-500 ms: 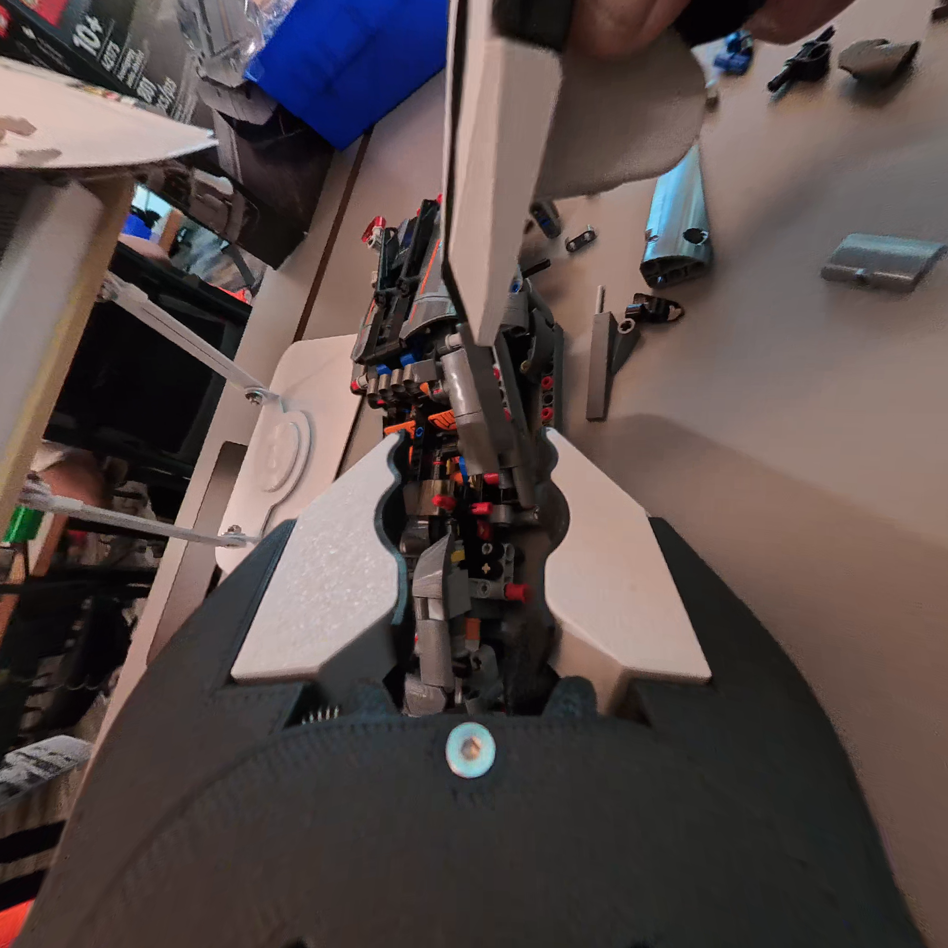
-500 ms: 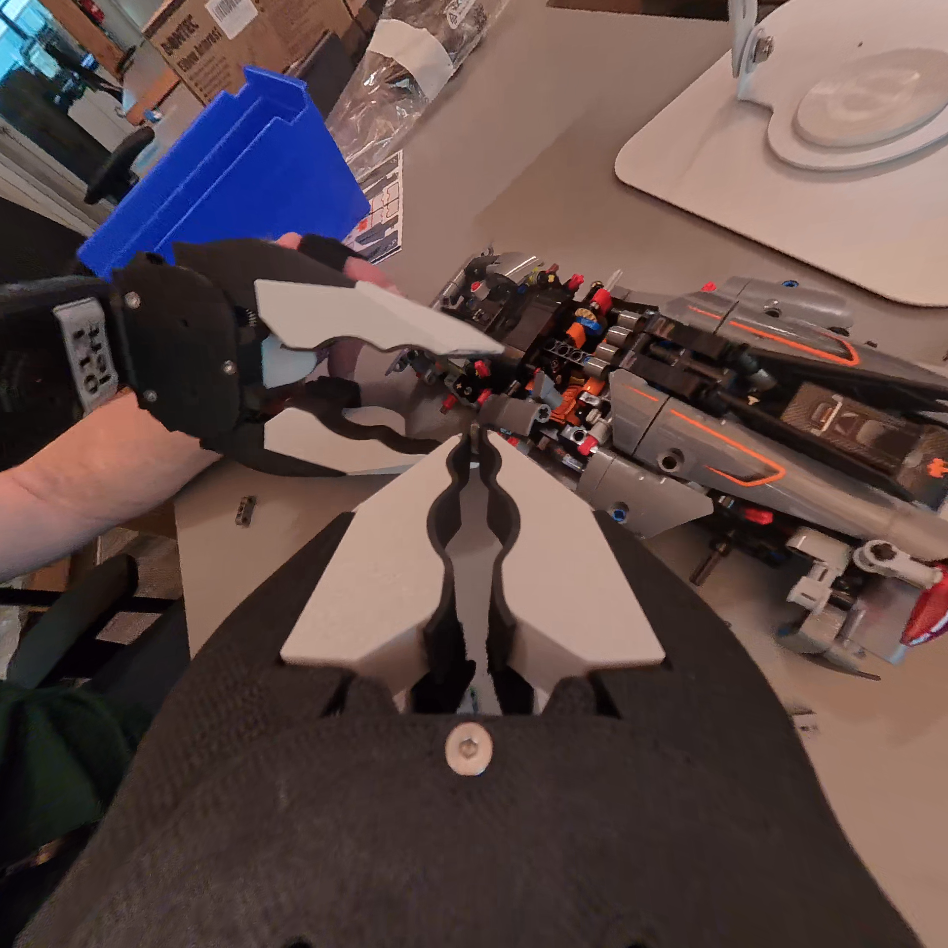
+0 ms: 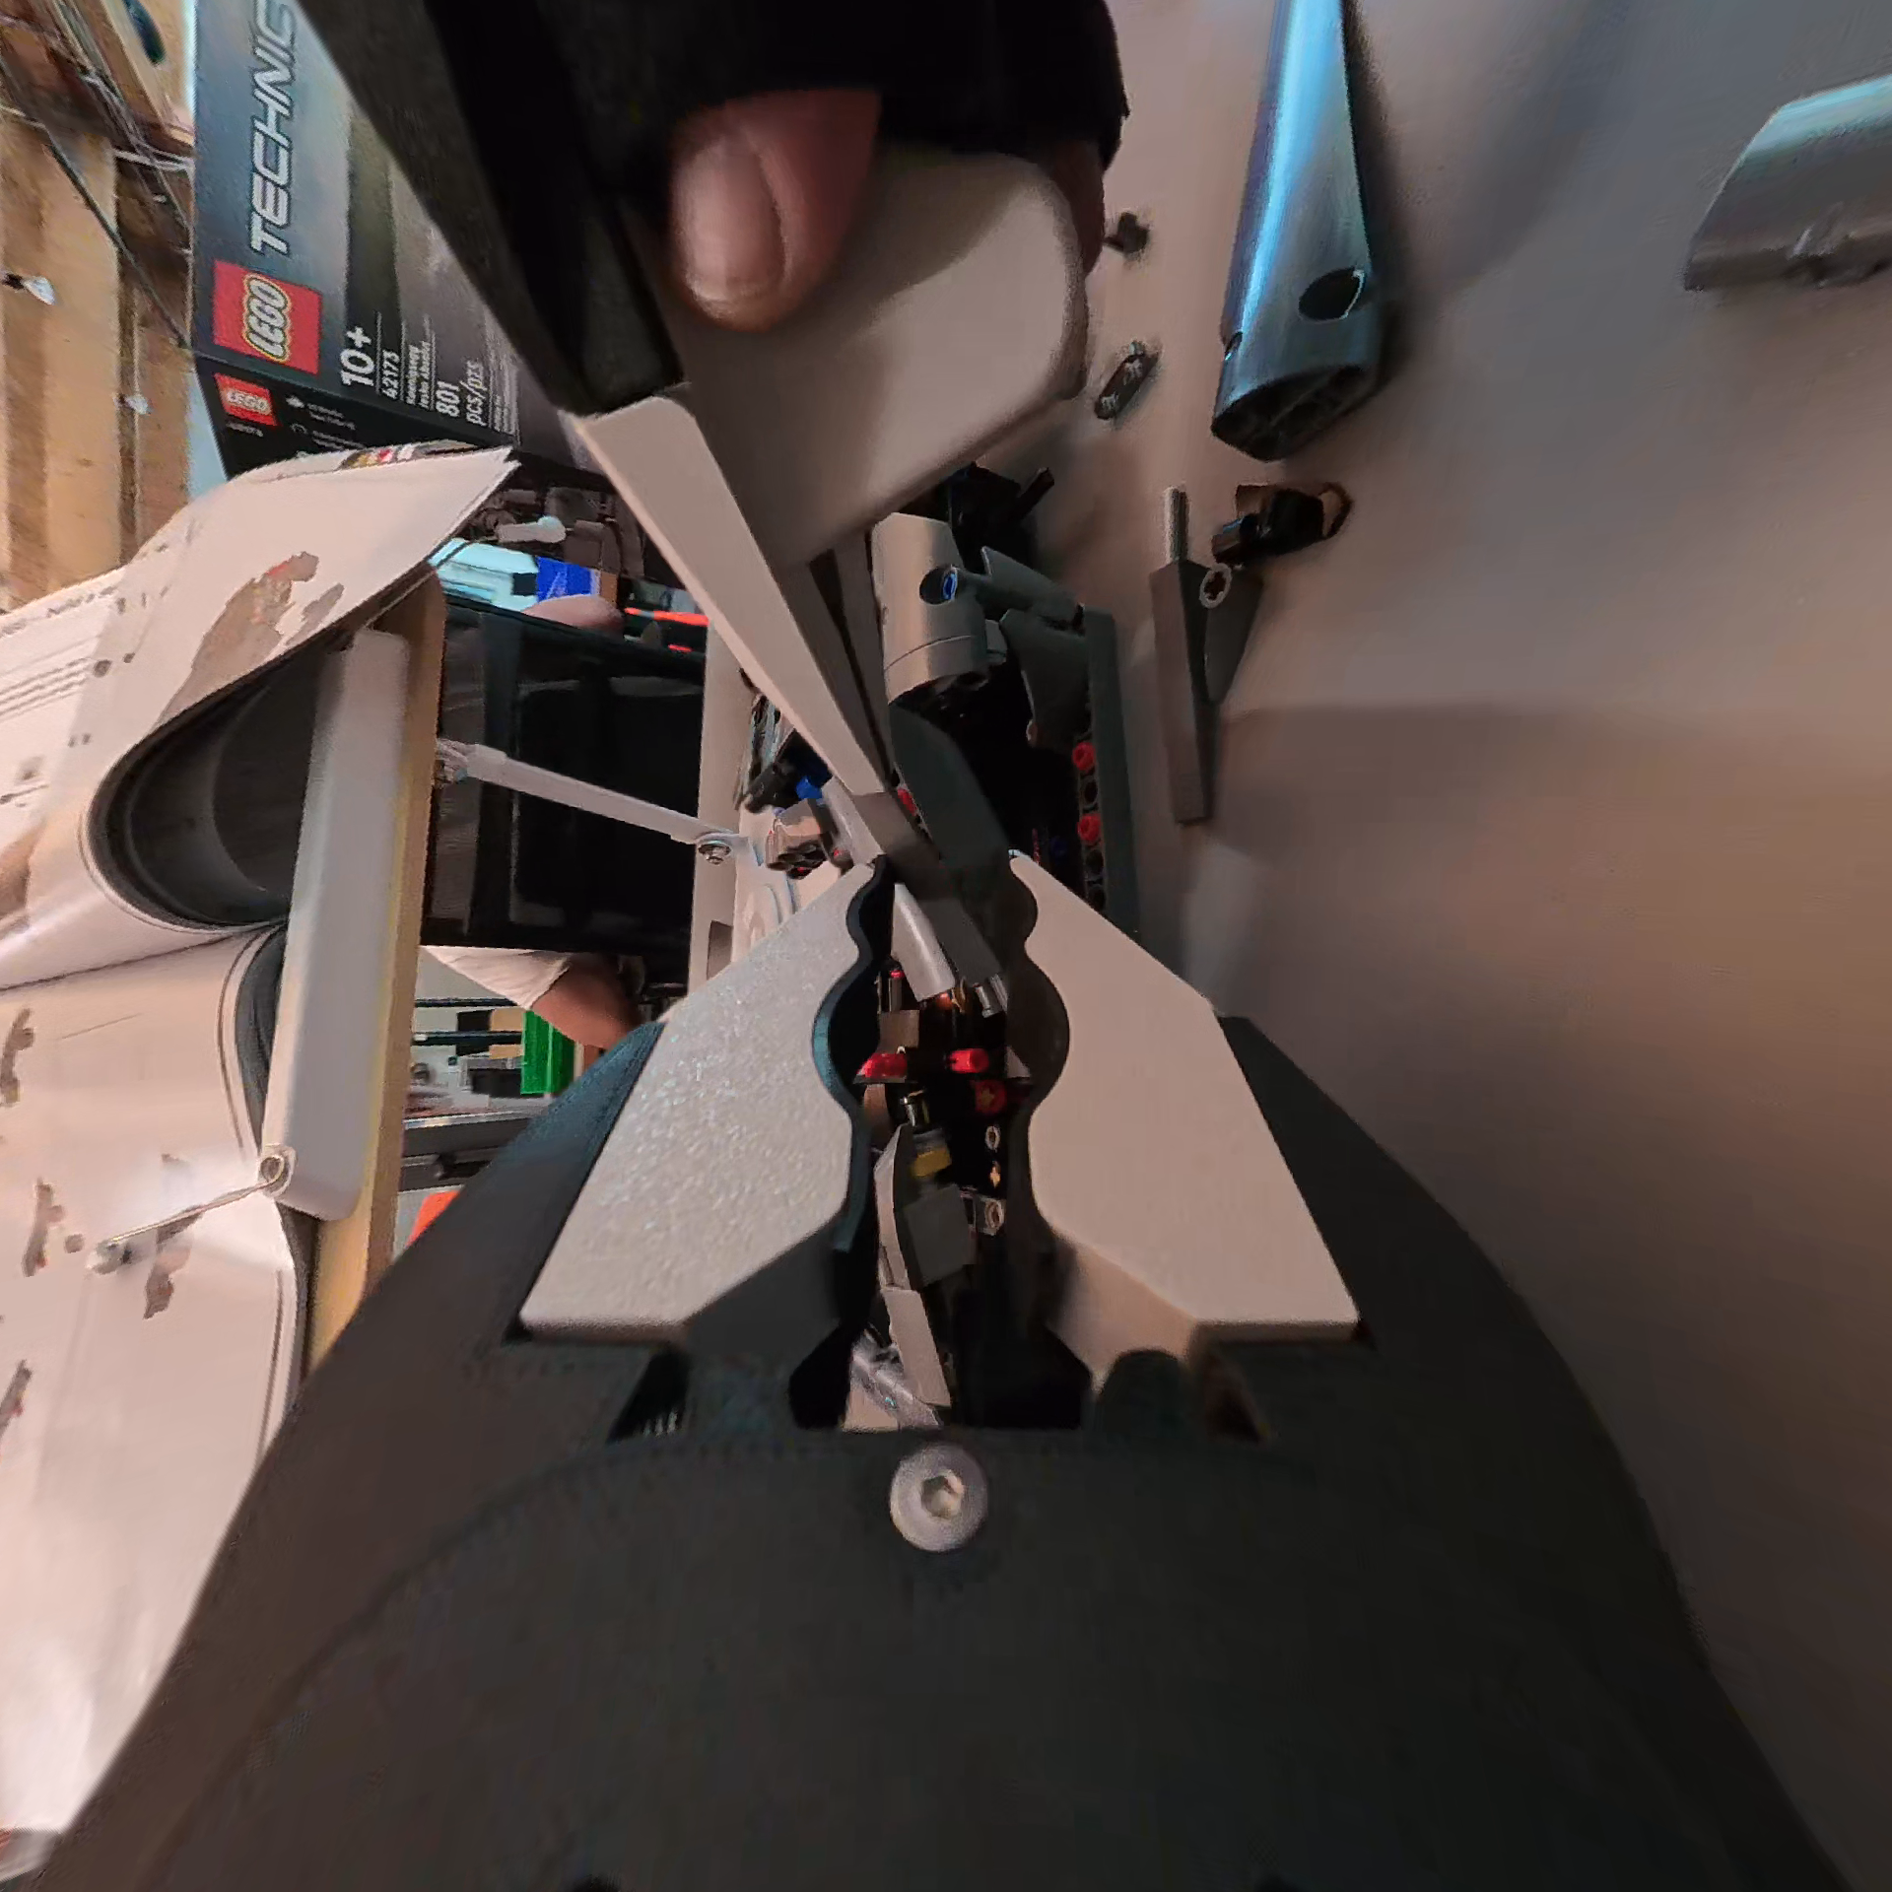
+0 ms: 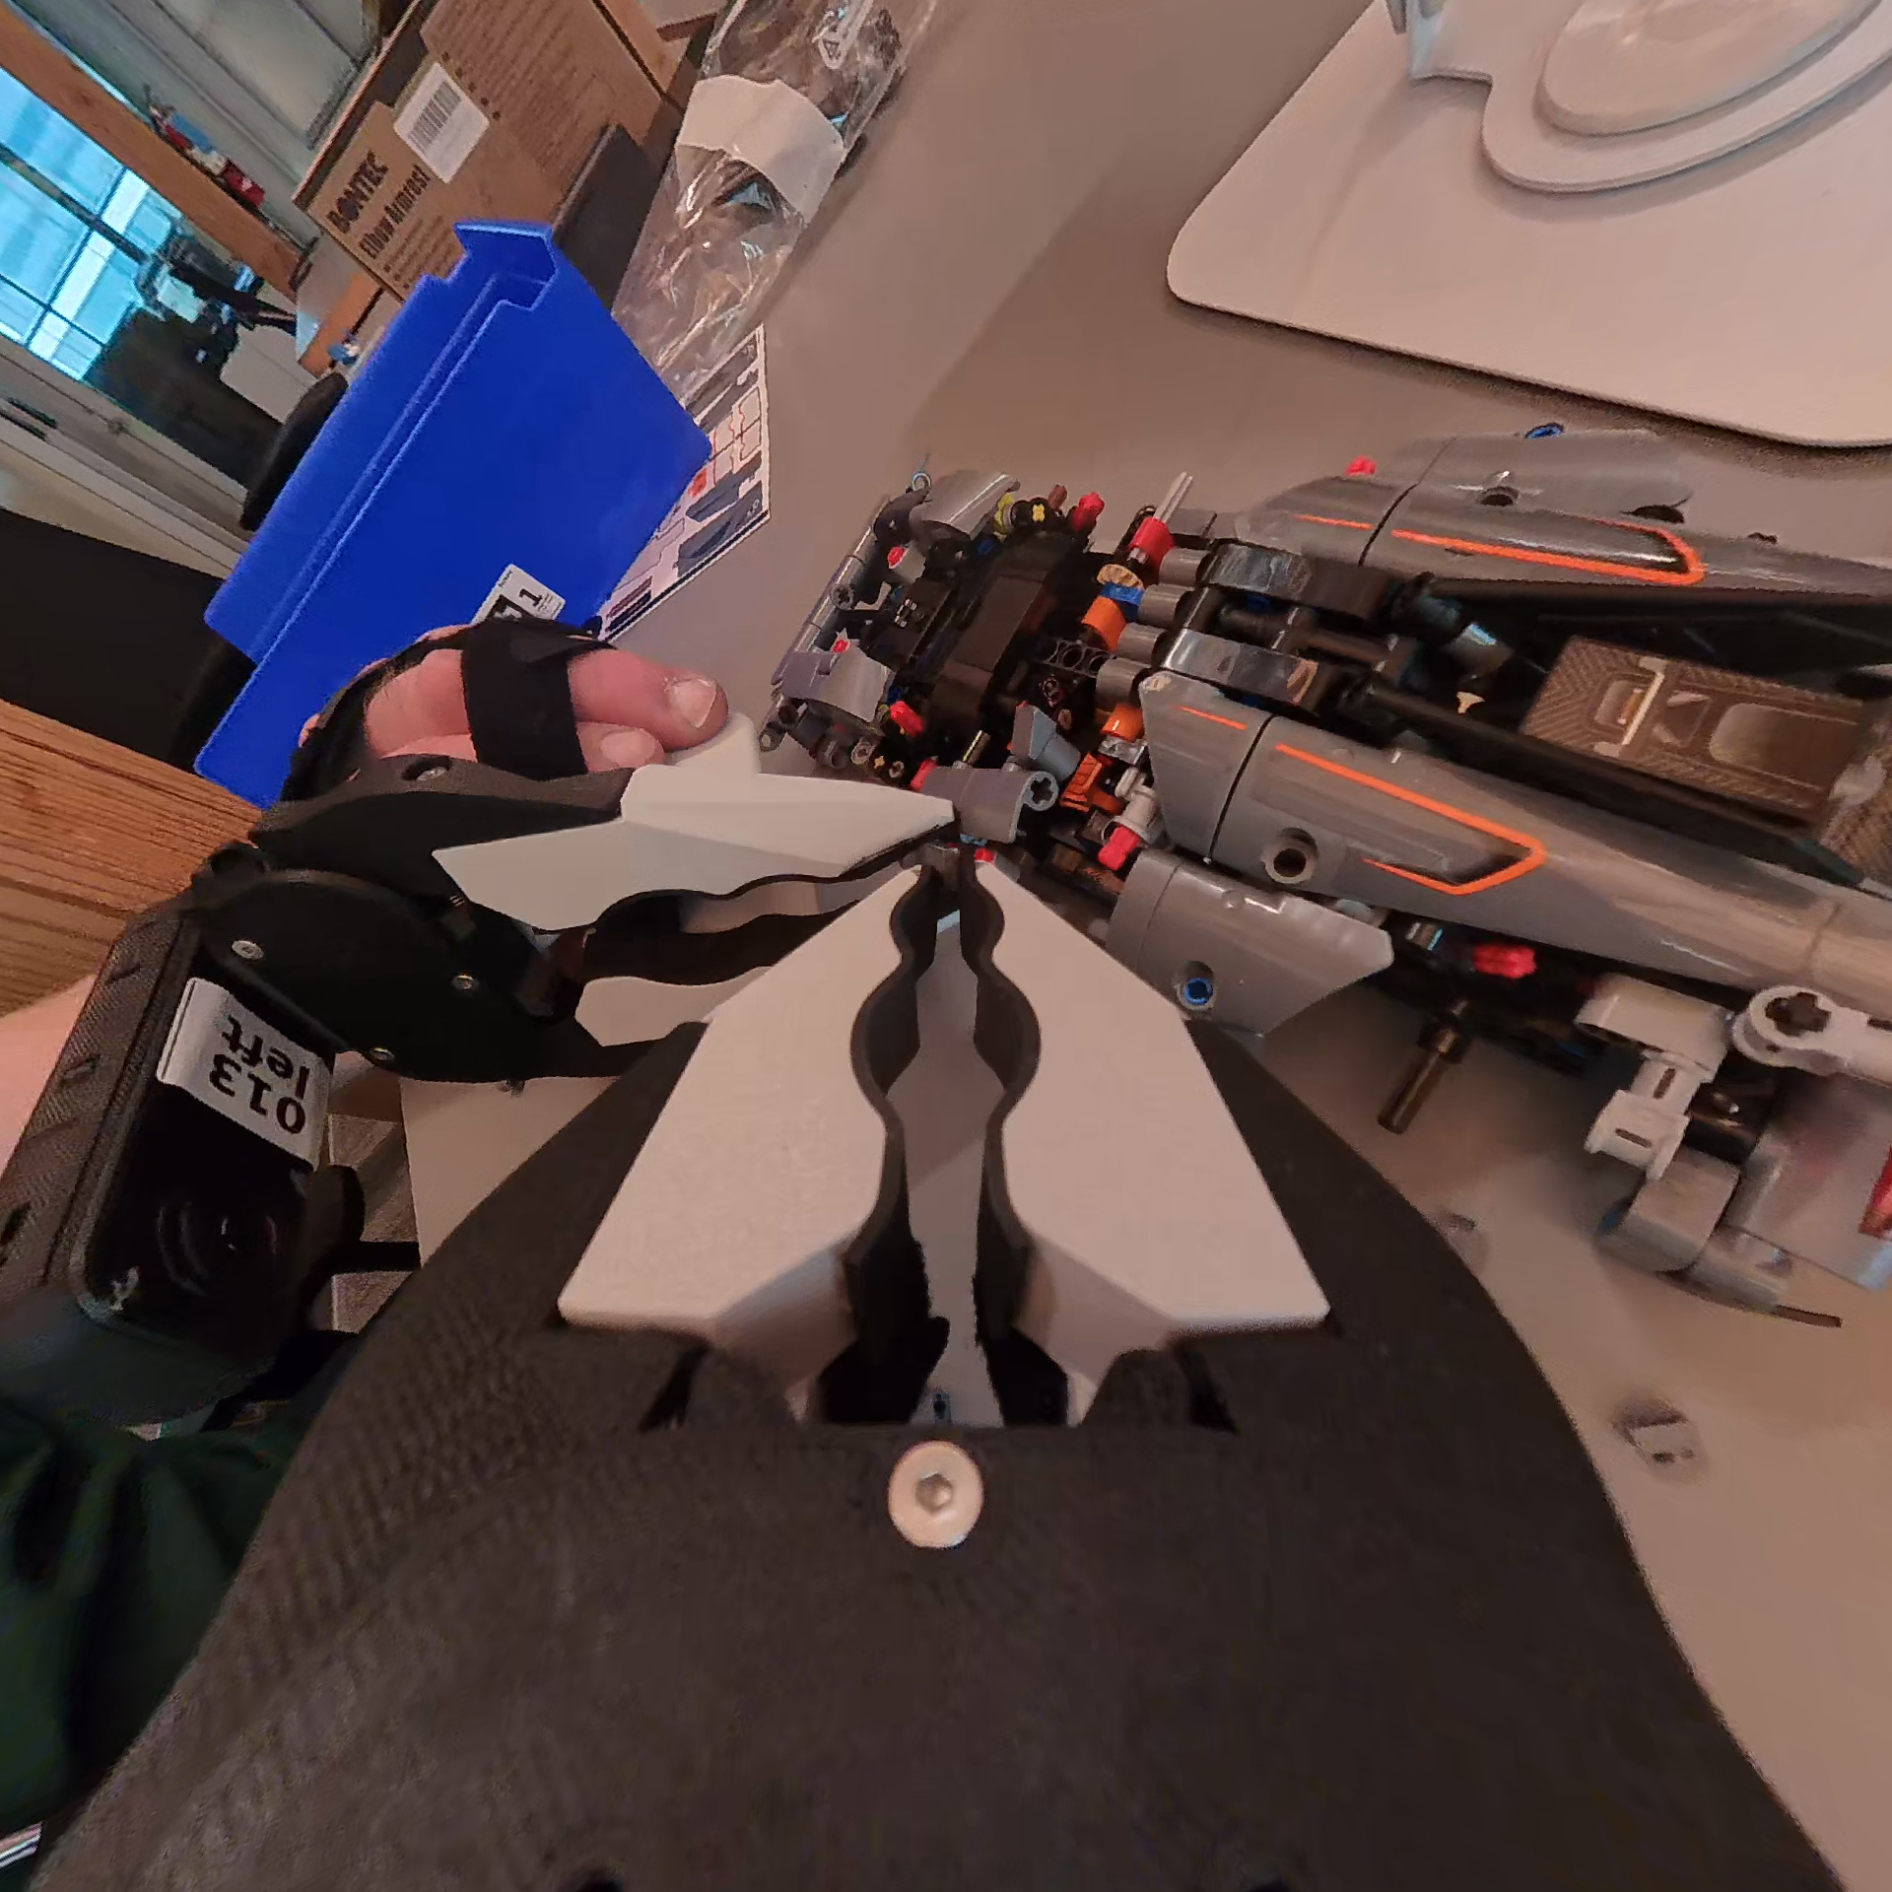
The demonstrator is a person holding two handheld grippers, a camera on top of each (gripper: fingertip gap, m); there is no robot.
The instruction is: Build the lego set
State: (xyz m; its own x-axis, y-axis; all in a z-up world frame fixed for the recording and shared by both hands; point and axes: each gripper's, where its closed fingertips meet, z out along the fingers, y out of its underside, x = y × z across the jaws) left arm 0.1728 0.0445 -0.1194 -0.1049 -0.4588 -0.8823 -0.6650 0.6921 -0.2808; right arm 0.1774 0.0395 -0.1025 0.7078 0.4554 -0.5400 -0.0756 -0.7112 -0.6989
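Observation:
The grey, black and orange lego model [image 4: 1331, 737] lies on the table. Its near end, full of red and blue pins, sits between my left gripper's fingers [image 3: 947, 870], which are closed against it; it also shows in the left wrist view [image 3: 952, 1085]. In the right wrist view the left gripper [image 4: 911, 850] reaches in from the left, its upper fingertip by a grey connector [image 4: 998, 799]. My right gripper [image 4: 942, 870] is shut, tips at the model's near end. It comes down from above in the left wrist view [image 3: 886, 819]. Whether it holds a small piece is hidden.
Loose grey panels [image 3: 1300, 256] [image 3: 1802, 195], a grey wedge [image 3: 1188, 665] and a small black connector [image 3: 1280, 512] lie on the table. The set's box [image 3: 338, 256] and open booklet [image 3: 154, 717] stand left. A blue bin [image 4: 461, 461], sticker sheet [image 4: 717, 491] and white pad [image 4: 1536, 256] lie beyond. My two grippers' fingertips are within a few centimetres of each other.
My right gripper has moved in closer, so its tips now meet the model right beside the left gripper's fingertips. The left gripper has tilted and still has the model's end between its fingers.

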